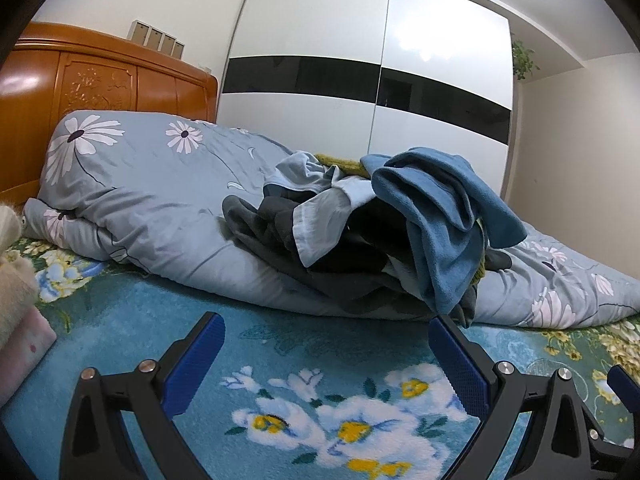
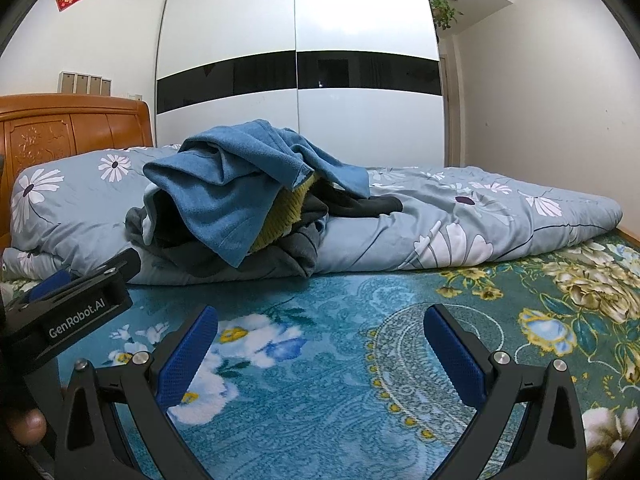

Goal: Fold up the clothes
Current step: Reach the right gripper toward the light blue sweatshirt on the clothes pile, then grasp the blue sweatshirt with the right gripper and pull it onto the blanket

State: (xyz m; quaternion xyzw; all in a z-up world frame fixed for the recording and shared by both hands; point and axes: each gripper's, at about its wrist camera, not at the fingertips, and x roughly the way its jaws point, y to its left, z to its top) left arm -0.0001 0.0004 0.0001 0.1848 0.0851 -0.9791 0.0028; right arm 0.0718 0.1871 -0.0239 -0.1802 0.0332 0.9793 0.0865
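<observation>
- While both grippers are hovering low over the teal floral blanket (image 1: 168, 312), neither one is grasping anything.
- The left gripper (image 1: 326, 332) is standing released, its blue pads (image 1: 196, 364) spread wide with only blanket showing between them.
- The right gripper (image 2: 320, 324) is likewise standing released, jaws wide apart over bare blanket.
- The pile of clothes (image 2: 240, 208) is lying at 12 o'clock from the right gripper and toward 1 o'clock from the left, resting on the rolled flower-print duvet (image 1: 140, 184).
- A blue fleece garment (image 1: 444, 216) is draping over the top of the pile, with grey, pale blue and mustard pieces showing under it.
- In the right wrist view, the left gripper's body is showing at 9 o'clock.
- A white wardrobe (image 2: 300, 80) is standing behind the bed.
</observation>
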